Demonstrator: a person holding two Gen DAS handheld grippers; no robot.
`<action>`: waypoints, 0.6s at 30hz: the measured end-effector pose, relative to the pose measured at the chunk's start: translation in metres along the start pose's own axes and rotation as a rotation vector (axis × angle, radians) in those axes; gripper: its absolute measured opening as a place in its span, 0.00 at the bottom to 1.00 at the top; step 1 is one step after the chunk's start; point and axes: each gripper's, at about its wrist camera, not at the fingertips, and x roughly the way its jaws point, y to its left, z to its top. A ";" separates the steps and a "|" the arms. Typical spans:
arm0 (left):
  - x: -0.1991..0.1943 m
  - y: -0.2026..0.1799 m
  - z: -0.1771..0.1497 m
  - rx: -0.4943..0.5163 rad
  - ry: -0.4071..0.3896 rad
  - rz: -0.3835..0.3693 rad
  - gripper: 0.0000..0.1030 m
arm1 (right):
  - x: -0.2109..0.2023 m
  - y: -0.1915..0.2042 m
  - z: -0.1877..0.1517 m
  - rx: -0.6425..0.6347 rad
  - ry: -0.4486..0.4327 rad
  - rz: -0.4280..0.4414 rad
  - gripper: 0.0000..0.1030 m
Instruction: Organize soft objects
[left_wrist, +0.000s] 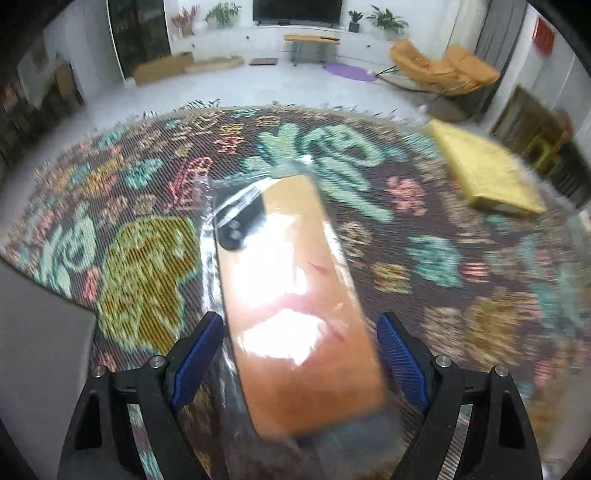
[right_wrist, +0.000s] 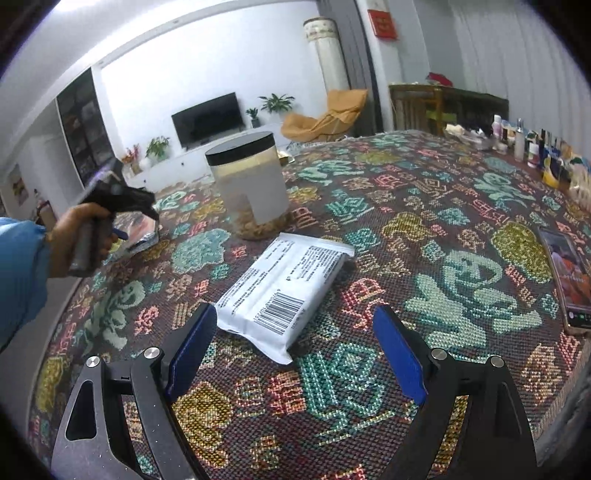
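White barcoded packet (right_wrist: 286, 291), text illegible

1. Tablecloth (right_wrist: 369, 229): woven cloth, coarse ribbed, matt.
2. Orange case (left_wrist: 295, 295): clear plastic wrap, glossy, strong glare.
3. White packet (right_wrist: 284, 291): smooth plastic film, printed.
4. Jar (right_wrist: 251, 184): translucent plastic, matt black lid.
5. Finger pads (right_wrist: 397, 354): blue, fine-textured; arms black plastic, metal pins.
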 end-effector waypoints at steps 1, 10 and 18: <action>0.004 0.000 0.000 0.006 -0.007 0.023 0.95 | 0.001 -0.001 0.001 0.001 0.000 0.001 0.86; 0.000 0.009 -0.018 0.000 -0.064 0.021 0.87 | 0.003 0.002 0.001 -0.003 0.005 0.013 0.86; -0.069 -0.029 -0.148 0.244 -0.089 -0.113 0.75 | 0.002 -0.006 0.001 0.032 0.001 0.019 0.86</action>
